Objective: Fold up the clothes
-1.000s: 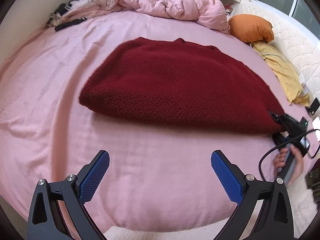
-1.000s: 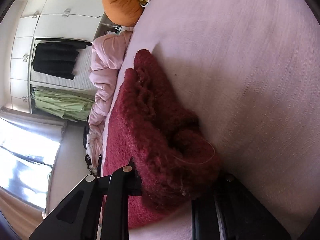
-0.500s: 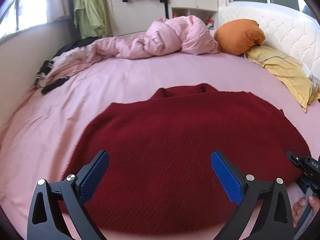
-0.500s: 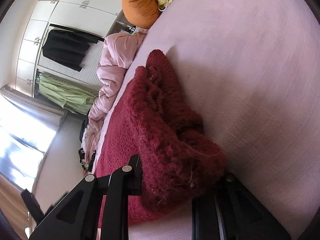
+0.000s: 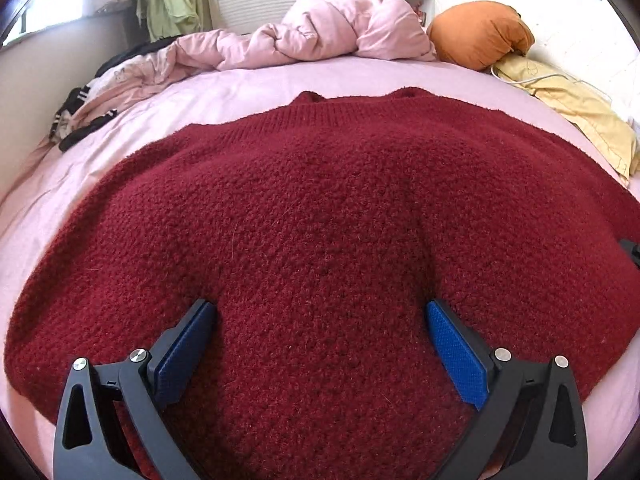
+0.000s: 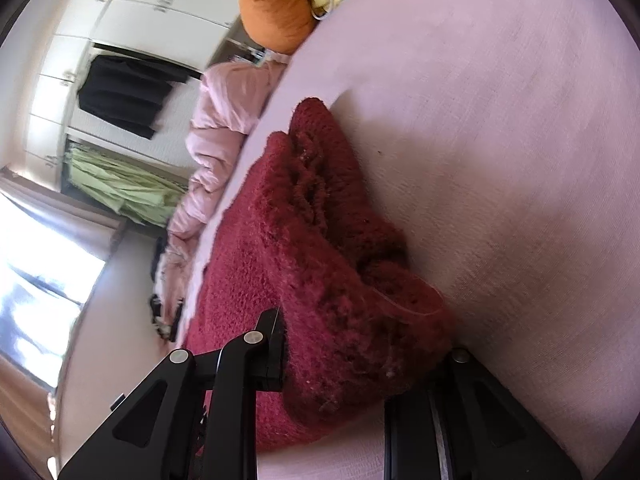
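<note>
In the left wrist view, the red sweater (image 5: 320, 216) is lying spread flat on the pink bed sheet (image 5: 248, 88), filling the centre and lower part of the frame, with its ribbed neckline pointing toward the upper centre. The left gripper (image 5: 320, 328) is hovering low over the near part of the garment with its jaws standing wide apart and nothing clamped between them; the blue pads (image 5: 456, 356) are sitting at or just above the pile, and contact cannot be confirmed. The knit is looking thick, soft and fuzzy, so it is likely to be compressing under a grip, draping limply and resisting slip. A hem or side edge, taken through all layers, is judged the best hold. In the right wrist view, the right gripper (image 6: 360, 352) is clamping a bunched, layered edge of the sweater at the lower centre of the frame, its jaws nearly together on the wool. The rest of the garment is trailing toward the left of the frame across the sheet. An orange pillow (image 6: 276, 4) is lying at the top centre, well apart.
</note>
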Motion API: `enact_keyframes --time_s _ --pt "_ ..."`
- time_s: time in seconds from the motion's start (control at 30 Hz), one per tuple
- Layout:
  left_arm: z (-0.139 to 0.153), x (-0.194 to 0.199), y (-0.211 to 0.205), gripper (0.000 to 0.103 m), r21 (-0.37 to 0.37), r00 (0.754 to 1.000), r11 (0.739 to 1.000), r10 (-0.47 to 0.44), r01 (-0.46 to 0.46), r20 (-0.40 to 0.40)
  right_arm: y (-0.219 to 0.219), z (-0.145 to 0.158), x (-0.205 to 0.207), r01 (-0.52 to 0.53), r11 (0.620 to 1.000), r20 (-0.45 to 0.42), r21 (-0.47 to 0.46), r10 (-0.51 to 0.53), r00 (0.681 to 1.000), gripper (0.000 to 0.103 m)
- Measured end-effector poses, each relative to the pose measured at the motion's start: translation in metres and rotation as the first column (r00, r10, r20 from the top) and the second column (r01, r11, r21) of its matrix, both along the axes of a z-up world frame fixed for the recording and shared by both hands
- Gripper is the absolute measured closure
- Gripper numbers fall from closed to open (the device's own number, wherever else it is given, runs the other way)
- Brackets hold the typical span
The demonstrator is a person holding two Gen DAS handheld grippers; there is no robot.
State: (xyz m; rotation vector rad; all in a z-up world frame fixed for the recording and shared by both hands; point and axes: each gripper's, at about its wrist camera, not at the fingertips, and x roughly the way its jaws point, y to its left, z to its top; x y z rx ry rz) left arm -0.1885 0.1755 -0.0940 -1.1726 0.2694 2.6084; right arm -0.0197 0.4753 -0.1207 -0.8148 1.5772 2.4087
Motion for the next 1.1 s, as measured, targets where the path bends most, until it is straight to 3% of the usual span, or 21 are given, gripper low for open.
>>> enact_keyframes --time_s 0.1,0.2,0.37,0.53,0.57,0.63,0.67,0.73,0.87,0.93,1.03,1.1 --pt "-0.002 0.001 0.002 0.000 0.004 1.000 1.000 -0.001 0.001 0.000 -0.001 0.014 -0.006 0.007 1.000 0.049 0.005 -0.008 0.999 0.079" --pt "-0.002 0.002 0.001 0.000 0.005 1.000 1.000 -0.001 0.001 0.000 -0.007 0.038 -0.010 -0.016 0.996 0.043 0.092 0.012 0.999 0.079" --pt "-0.001 0.003 0.002 0.000 0.005 1.000 1.000 -0.001 0.001 0.001 -0.029 0.087 -0.028 -0.083 0.964 0.013 0.254 0.083 0.997 0.079" --pt "0.001 0.004 0.002 0.000 0.007 1.000 1.000 0.001 -0.001 0.004 -0.064 0.124 -0.055 -0.146 0.912 0.040 0.384 0.142 0.989 0.079" --pt "0.006 0.002 -0.001 0.000 0.024 1.000 1.000 0.009 -0.009 0.016 -0.072 0.129 -0.060 -0.158 0.899 0.049 0.407 0.151 0.987 0.079" --pt "0.031 0.003 -0.034 0.012 0.183 0.992 0.975 0.123 -0.123 0.012 -0.086 0.139 -0.069 -0.180 0.879 0.062 0.441 0.171 0.983 0.079" --pt "0.044 0.004 -0.050 0.018 0.261 0.984 0.949 0.180 -0.178 0.016 -0.093 0.142 -0.072 -0.189 0.872 0.066 0.452 0.179 0.982 0.079" --pt "0.065 0.010 -0.086 0.018 0.386 0.953 0.878 0.304 -0.283 0.007 -0.108 0.151 -0.081 -0.211 0.852 0.077 0.479 0.198 0.977 0.079" --pt "0.091 0.041 -0.172 0.016 0.432 0.800 0.747 0.594 -0.506 -0.089 -0.145 0.169 -0.100 -0.265 0.777 0.110 0.571 0.247 0.963 0.079" --pt "0.088 0.056 -0.209 0.015 0.491 0.725 0.652 0.687 -0.577 -0.060 -0.172 0.176 -0.113 -0.300 0.733 0.125 0.611 0.285 0.950 0.079" --pt "0.079 0.081 -0.254 0.015 0.606 0.613 0.478 0.790 -0.636 0.020 -0.216 0.178 -0.132 -0.359 0.672 0.146 0.648 0.353 0.924 0.079" --pt "0.075 0.095 -0.270 0.015 0.650 0.550 0.403 0.835 -0.644 0.028 -0.249 0.174 -0.146 -0.402 0.643 0.163 0.652 0.399 0.902 0.079"
